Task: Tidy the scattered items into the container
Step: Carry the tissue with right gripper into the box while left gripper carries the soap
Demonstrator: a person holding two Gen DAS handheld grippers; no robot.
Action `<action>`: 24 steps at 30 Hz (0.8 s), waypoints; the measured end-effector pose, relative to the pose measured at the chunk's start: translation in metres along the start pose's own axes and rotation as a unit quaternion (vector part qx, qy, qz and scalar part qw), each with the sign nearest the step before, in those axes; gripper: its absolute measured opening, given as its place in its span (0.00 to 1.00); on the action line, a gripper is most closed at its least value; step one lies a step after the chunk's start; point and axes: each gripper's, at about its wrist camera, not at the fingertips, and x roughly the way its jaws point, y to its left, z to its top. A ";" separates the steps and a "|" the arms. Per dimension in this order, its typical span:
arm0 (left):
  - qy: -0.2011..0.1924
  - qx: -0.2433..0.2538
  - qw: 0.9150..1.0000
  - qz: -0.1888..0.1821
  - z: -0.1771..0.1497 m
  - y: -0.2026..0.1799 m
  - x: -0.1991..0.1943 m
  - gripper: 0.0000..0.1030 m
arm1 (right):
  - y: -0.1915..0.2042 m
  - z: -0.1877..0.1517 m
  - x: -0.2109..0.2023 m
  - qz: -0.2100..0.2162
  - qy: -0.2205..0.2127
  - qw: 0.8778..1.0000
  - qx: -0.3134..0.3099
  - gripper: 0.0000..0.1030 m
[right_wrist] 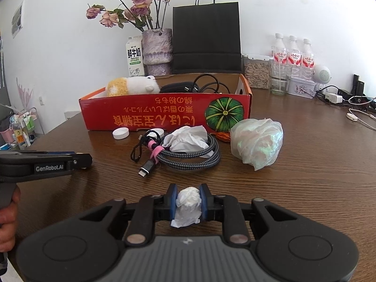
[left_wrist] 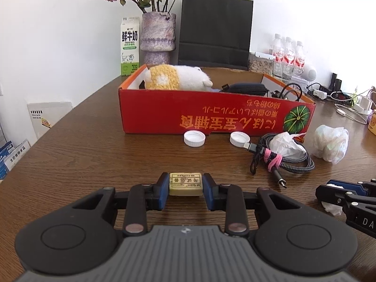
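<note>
Two grippers each grasp something above the wooden worktop (left_wrist: 70, 155): the left gripper (left_wrist: 186, 184) has its jaws clenched on a yellowish eraser (left_wrist: 185, 183), and the right gripper (right_wrist: 188, 201) has its jaws clenched on a crumpled white tissue (right_wrist: 188, 203). Beyond them stands the red cardboard box (left_wrist: 211, 115), already containing a plush toy (left_wrist: 176, 77) and a black pouch (left_wrist: 246, 87). Two white bottle caps (left_wrist: 194, 138), a coiled braided cable (right_wrist: 188, 156) and a balled plastic bag (right_wrist: 257, 142) lie just before the box.
</note>
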 end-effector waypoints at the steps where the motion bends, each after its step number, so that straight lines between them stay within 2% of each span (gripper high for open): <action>1: -0.004 -0.001 1.000 0.000 0.002 0.001 -0.002 0.30 | 0.000 0.001 -0.001 0.003 0.000 1.000 0.003 0.18; 7: -0.040 0.002 0.999 0.005 0.018 0.005 -0.018 0.30 | 0.005 0.016 -0.014 0.020 -0.028 0.999 0.000 0.18; 12: -0.083 0.002 0.997 0.003 0.046 0.004 -0.027 0.30 | 0.007 0.044 -0.024 0.036 -0.067 0.997 0.012 0.18; 16: -0.115 0.000 0.993 -0.003 0.069 -0.001 -0.027 0.30 | 0.009 0.072 -0.027 0.031 -0.107 0.994 0.009 0.18; 24: -0.151 -0.022 0.988 -0.009 0.121 -0.015 0.002 0.30 | 0.003 0.137 0.006 0.014 -0.151 0.988 0.011 0.18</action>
